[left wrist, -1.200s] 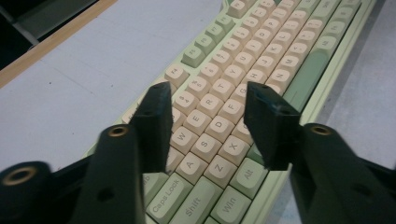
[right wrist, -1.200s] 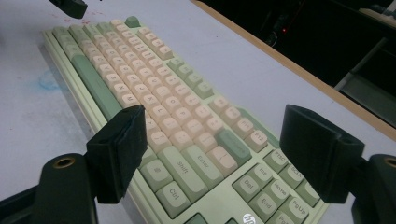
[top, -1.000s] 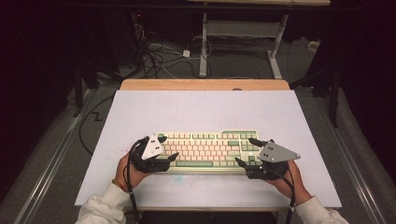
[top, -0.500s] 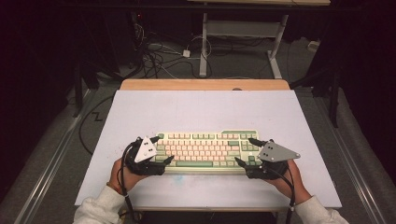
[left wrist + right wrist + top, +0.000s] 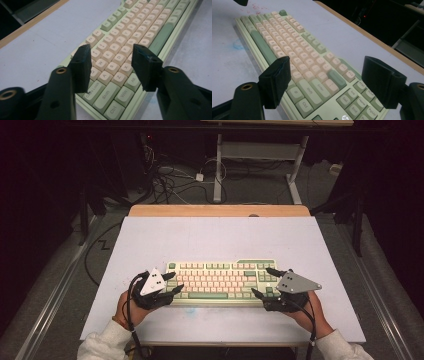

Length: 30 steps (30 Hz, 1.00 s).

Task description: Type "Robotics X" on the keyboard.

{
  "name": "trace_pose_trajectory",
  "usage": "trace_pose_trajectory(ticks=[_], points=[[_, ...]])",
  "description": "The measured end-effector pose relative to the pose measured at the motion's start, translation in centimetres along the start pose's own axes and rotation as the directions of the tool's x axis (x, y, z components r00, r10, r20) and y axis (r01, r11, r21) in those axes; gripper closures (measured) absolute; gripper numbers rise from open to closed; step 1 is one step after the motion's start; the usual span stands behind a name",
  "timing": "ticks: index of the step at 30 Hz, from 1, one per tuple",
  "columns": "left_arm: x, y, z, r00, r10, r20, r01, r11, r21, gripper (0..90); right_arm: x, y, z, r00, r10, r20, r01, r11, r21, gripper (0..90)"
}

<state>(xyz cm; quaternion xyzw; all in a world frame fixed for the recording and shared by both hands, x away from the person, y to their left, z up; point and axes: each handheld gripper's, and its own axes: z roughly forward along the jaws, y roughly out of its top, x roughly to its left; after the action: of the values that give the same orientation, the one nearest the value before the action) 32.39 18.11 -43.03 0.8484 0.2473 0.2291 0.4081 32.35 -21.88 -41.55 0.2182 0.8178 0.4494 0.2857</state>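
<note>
The pale tabletop point(image 5: 220, 240) carries one thing, a cream-and-green keyboard point(image 5: 222, 280), lying square to the near edge and a little nearer that edge than the far one. The person has a gripper at each end of it: the left gripper point(image 5: 170, 282) at the keyboard's left end, the right gripper point(image 5: 264, 282) at its right end, forearms coming in from the near edge.

The step in hand looks like taking the keyboard by both ends. Both sets of jaws stand wide and hold nothing. In the left gripper view the left gripper's jaws point(image 5: 110, 62) straddle the Caps Lock and Shift corner; in the right gripper view the right gripper's jaws point(image 5: 329, 75) straddle the Enter key and the navigation cluster.

To do it well, I'd say each pair should drop lower so the pads take the case's front and back edges rather than pressing on the keycaps, which would give and slip. Both ends should close at about the same time and height, or the board will pivot on the tabletop. A level lift matters too, since it is long and rigid.
</note>
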Motion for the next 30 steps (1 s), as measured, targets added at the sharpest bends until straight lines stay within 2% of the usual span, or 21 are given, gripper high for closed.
trace_pose_trajectory(ticks=[1, 4, 5, 7, 8, 10, 11, 12, 17, 20, 22, 27, 30], points=[[0.0, 0.0, 0.0, 1.0000, -0.004, 0.004, 0.004, 1.0000, 0.001, 57.6, 0.0, 0.0, 0.0, 1.0000, 0.001, -0.002, -0.001, 1.000, 0.001, 26.6], [0.0, -0.1, 0.0, 1.0000, -0.007, 0.002, 0.007, 0.9999, 0.007, 57.6, 0.0, -0.1, 0.0, 0.9998, 0.004, -0.017, -0.004, 1.000, -0.005, 39.9], [0.1, -0.1, 0.0, 1.0000, -0.007, 0.000, 0.007, 0.9999, 0.008, 57.3, -0.1, -0.1, 0.0, 0.9994, 0.004, -0.033, -0.004, 1.000, 0.001, 51.2], [0.1, -0.2, 0.0, 0.9999, -0.013, -0.002, 0.013, 0.9999, 0.006, 52.8, -0.1, -0.2, 0.1, 0.9987, -0.003, -0.051, 0.004, 1.000, 0.014, 57.0], [0.2, -0.2, 0.0, 0.9999, -0.013, 0.000, 0.013, 0.9999, 0.005, 51.4, -0.2, -0.3, 0.1, 0.9981, 0.000, -0.062, 0.001, 1.000, 0.022, 66.7], [0.2, -0.2, 0.0, 0.9999, -0.011, -0.007, 0.011, 0.9999, 0.005, 48.3, -0.3, -0.4, 0.2, 0.9969, -0.004, -0.079, 0.007, 0.999, 0.037, 78.8], [0.2, -0.2, 0.0, 0.9999, -0.015, -0.008, 0.015, 0.9999, 0.005, 44.1, -0.4, -0.5, 0.3, 0.9967, -0.001, -0.082, 0.005, 0.999, 0.052, 86.1], [0.3, -0.2, 0.0, 0.9999, -0.015, -0.008, 0.015, 0.9999, 0.004, 43.5, -0.5, -0.6, 0.5, 0.9957, 0.000, -0.093, 0.006, 0.998, 0.065, 89.8], [0.3, -0.2, 0.0, 0.9998, -0.014, -0.014, 0.014, 0.9999, 0.004, 39.8, -0.5, -0.6, 1.4, 0.9946, 0.001, -0.103, 0.011, 0.993, 0.118, 90.0], [0.3, -0.2, -0.1, 0.9999, -0.010, -0.011, 0.010, 0.9999, -0.001, 39.7, -0.4, -0.8, 2.5, 0.9948, 0.005, -0.102, 0.012, 0.987, 0.162, 90.0], [0.3, -0.2, -0.1, 0.9999, -0.007, -0.012, 0.007, 1.0000, 0.000, 35.9, -0.2, -1.0, 3.1, 0.9954, 0.006, -0.096, 0.013, 0.981, 0.196, 90.0], [0.3, -0.2, -0.1, 0.9998, -0.007, -0.017, 0.007, 1.0000, -0.004, 32.4, -0.3, -1.1, 3.6, 0.9952, 0.011, -0.098, 0.010, 0.977, 0.215, 90.0], [0.2, -0.3, -0.1, 0.9992, -0.009, -0.039, 0.009, 1.0000, 0.001, 22.8, -0.1, -1.2, 3.9, 0.9947, 0.011, -0.102, 0.012, 0.974, 0.228, 90.0]])
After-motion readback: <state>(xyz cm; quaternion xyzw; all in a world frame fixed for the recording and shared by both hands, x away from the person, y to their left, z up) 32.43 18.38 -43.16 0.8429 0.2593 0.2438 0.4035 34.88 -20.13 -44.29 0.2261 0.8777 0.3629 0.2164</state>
